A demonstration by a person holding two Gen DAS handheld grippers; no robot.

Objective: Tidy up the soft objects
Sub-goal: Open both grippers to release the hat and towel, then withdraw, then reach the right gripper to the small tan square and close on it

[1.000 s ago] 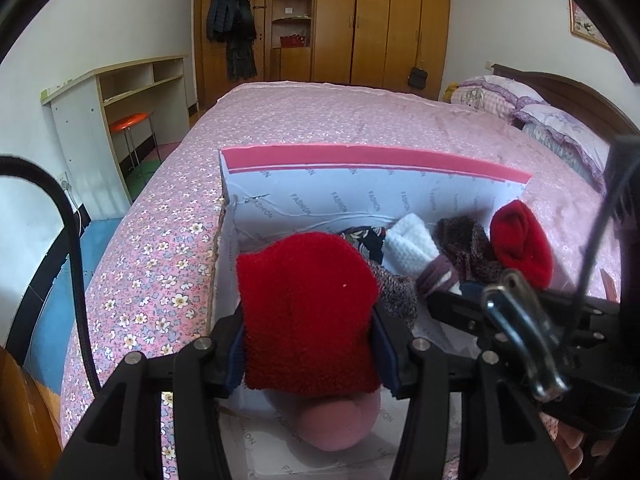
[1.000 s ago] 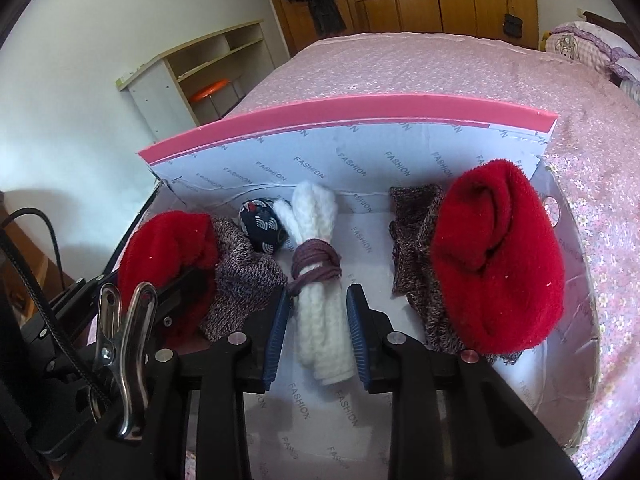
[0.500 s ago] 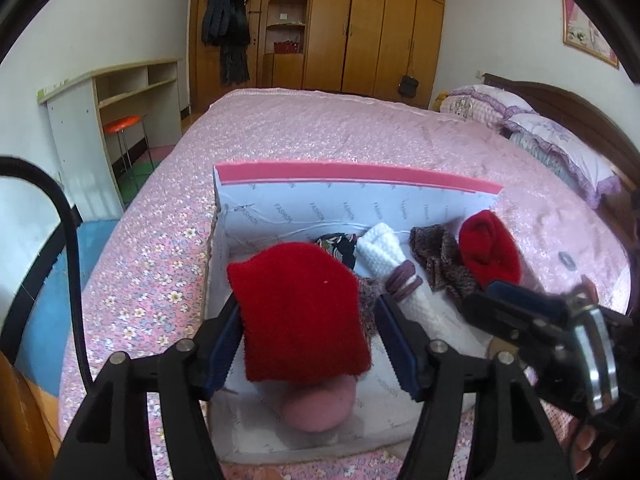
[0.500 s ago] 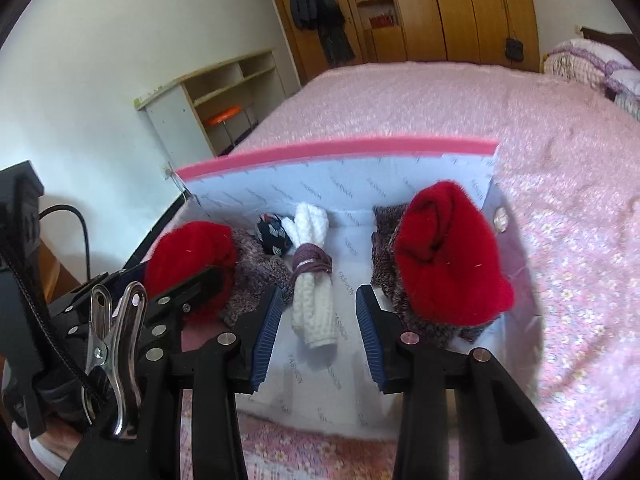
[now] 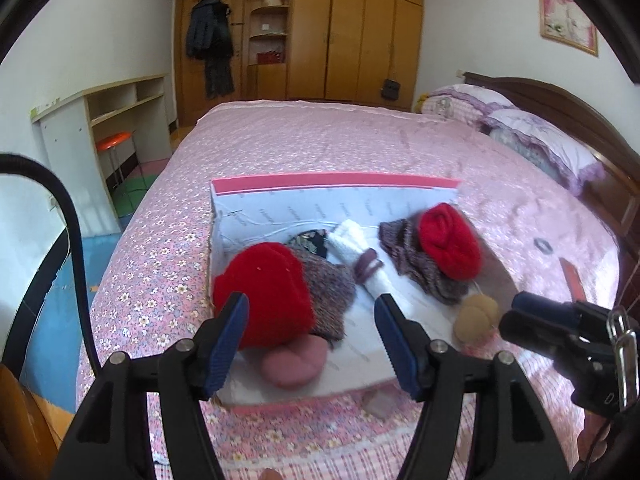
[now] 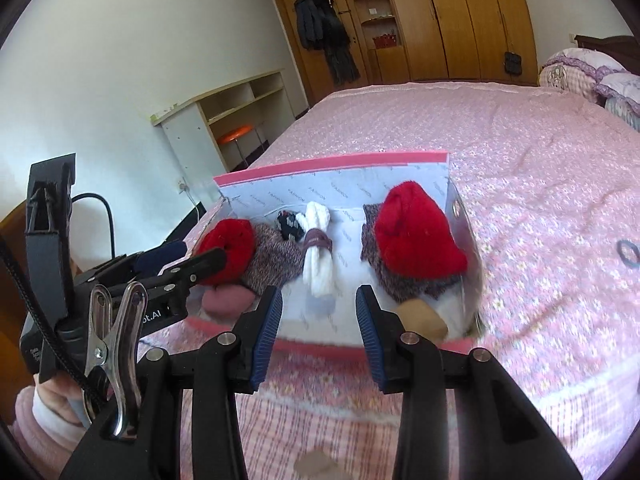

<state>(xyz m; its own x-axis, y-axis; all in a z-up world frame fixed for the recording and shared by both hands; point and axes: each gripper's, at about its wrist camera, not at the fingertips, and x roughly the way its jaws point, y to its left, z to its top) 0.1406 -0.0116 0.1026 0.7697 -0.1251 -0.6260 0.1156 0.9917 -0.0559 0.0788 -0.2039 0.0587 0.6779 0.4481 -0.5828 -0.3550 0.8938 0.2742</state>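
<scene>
Left wrist view: the left hand-held gripper has let go of the red roll and backed off, jaws wide and empty. That roll now lies inside the box, at its left end. The right hand-held gripper stands half-open, empty, withdrawn from the white roll mid-box; both placements look finished.

1. A box sits on the bed, near its foot-side edge, its lid upright along the far side.
2. In the box's left end, one rolled sock bundle lies against a knitted piece.
3. A tied sock roll lies in the middle.
4. At the right end, another bundle rests on a second knit.
</scene>
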